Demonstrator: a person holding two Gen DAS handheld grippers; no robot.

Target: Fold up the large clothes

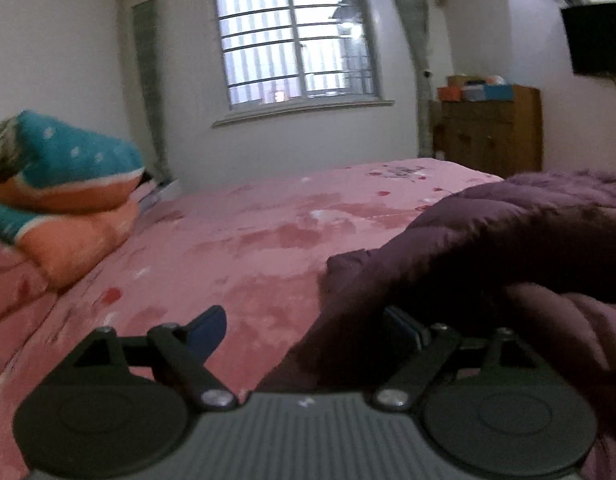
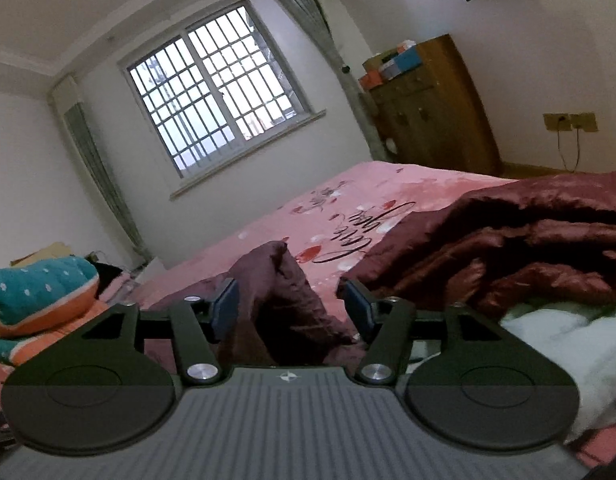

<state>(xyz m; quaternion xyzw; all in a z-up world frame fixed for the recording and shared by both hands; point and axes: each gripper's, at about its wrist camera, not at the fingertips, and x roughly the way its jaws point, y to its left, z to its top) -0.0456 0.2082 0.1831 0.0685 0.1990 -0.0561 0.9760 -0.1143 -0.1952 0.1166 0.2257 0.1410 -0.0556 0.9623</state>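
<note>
The dark purple padded coat (image 2: 507, 240) lies bunched on the pink bed sheet (image 2: 347, 192), spread rightward from both claws. A raised fold of it stands between the spread jaws of the right gripper (image 2: 288, 300), unpinched, so that hand seems the nearer. The left gripper (image 1: 308, 324) also stands wide, the coat's edge draped over its right finger, not clamped.

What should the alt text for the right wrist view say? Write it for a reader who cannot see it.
The right gripper stands open, and a peak of the dark maroon padded coat rises between its blue fingers on the pink bed. Behind are a barred window and a wooden cabinet.
</note>
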